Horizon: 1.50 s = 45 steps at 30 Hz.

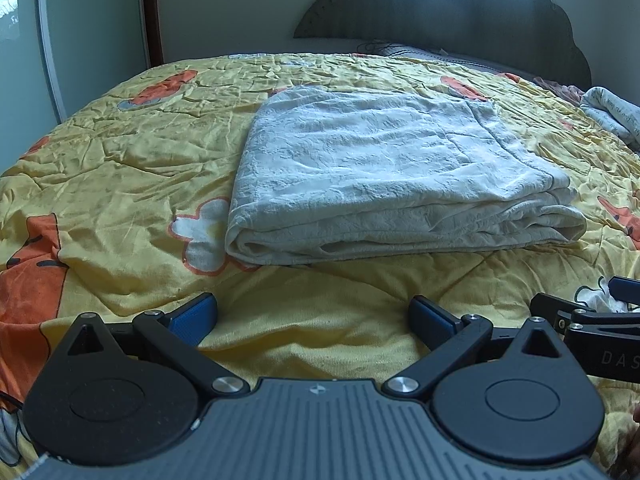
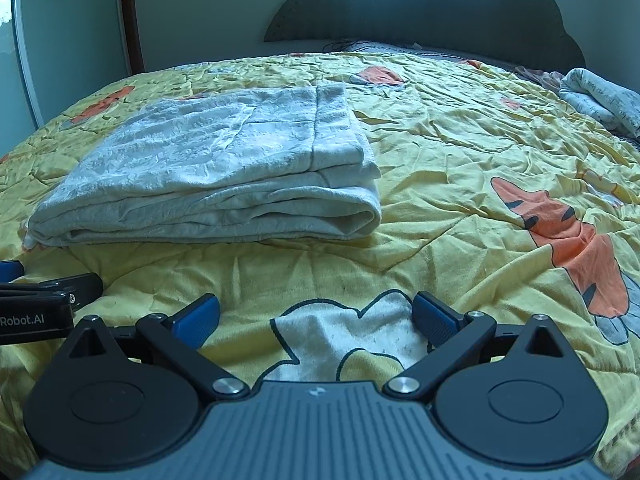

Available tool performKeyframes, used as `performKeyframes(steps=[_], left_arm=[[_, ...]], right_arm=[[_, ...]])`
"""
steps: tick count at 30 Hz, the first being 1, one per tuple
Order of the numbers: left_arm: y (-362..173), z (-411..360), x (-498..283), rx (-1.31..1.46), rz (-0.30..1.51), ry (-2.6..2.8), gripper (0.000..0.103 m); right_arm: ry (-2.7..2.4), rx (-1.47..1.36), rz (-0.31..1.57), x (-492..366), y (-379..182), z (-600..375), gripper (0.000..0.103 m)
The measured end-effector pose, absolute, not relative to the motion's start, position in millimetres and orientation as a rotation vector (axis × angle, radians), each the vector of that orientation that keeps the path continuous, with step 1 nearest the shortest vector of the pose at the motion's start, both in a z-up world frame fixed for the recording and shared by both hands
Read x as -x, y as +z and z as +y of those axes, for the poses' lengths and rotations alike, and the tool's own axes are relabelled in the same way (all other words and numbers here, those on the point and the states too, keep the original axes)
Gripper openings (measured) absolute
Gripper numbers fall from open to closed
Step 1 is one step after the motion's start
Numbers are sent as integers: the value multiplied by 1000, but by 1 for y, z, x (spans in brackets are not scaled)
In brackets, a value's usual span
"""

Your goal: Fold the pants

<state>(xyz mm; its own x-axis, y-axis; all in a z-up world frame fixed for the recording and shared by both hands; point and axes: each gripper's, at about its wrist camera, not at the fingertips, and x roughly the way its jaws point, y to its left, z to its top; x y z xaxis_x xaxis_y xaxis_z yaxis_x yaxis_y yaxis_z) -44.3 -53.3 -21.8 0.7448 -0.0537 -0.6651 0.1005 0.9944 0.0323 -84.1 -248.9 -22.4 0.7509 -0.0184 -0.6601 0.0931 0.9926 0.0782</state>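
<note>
The pale grey-white pants (image 1: 380,168) lie folded into a thick rectangular stack on the yellow cartoon-print bedspread (image 1: 140,160). In the right wrist view the same pants (image 2: 216,168) sit to the left of centre. My left gripper (image 1: 314,318) hovers just above the bedspread, short of the stack's near edge, open with nothing between its blue pads. My right gripper (image 2: 316,318) is likewise open and empty over a white flower print, to the right of the stack's near edge. Each gripper shows at the edge of the other's view.
A dark scalloped headboard (image 1: 460,8) stands at the far end of the bed. Another crumpled light garment with printed text (image 2: 600,100) lies at the far right. A wall and a window frame (image 1: 44,40) border the left side.
</note>
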Motion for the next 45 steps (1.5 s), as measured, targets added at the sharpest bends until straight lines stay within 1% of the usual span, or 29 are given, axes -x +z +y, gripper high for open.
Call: performKeyframes(steps=[45], left_arm=[[-22,-52,43,-54,734,-84,103]], right_arm=[[-61,-108,720,83,-22,-249,103]])
